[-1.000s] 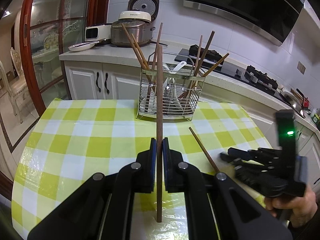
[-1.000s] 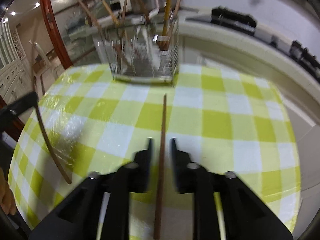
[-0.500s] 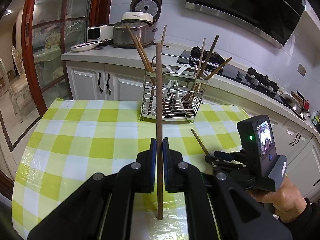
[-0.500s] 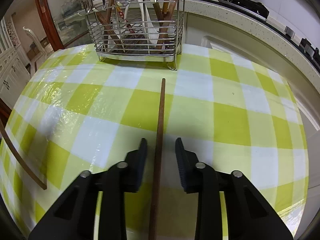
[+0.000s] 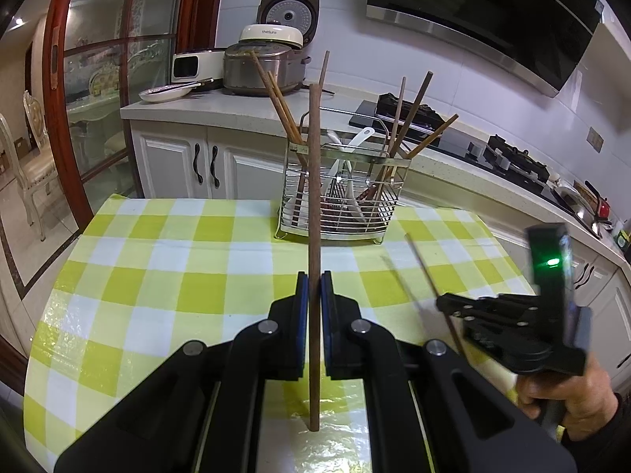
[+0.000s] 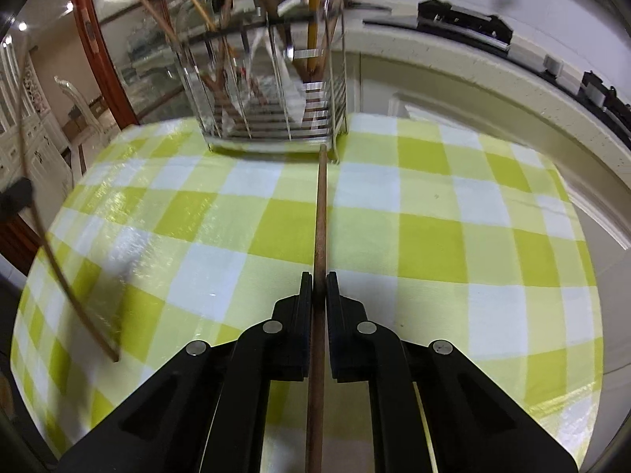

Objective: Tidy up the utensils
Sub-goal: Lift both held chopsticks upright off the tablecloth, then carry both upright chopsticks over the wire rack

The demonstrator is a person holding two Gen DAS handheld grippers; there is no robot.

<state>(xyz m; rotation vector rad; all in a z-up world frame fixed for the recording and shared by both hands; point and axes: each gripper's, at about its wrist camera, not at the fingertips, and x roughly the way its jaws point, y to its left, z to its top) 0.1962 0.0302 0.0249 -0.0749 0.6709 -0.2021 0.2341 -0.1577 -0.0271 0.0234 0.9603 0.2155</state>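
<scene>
- Left wrist view: a brown chopstick [image 5: 314, 236] is pinched between the blue pads of the left gripper [image 5: 314, 289], standing nearly upright, its lower end close over the checked tablecloth [image 5: 165, 260] and its top crossing in front of the wire utensil rack [image 5: 341, 197].
- Right wrist view: the right gripper [image 6: 319, 287] has just been closing, and its jaws now clamp a second chopstick [image 6: 320, 213], which runs straight ahead with its far tip just short of the rack's near foot.
- That rack stands at the far edge of the table and holds more chopsticks leaning outward, plus white spoons [image 5: 357, 140].
- Seen from the left wrist, the right gripper sits low on the right, held by a hand [image 5: 564, 390], with a green light glowing on its body; its chopstick looks motion-blurred.
- Beyond the table runs a pale counter [image 5: 189, 104] with a rice cooker [image 5: 268, 67] and a plate [image 5: 163, 94]; a dark range hood [image 5: 481, 12] hangs on the far right.
</scene>
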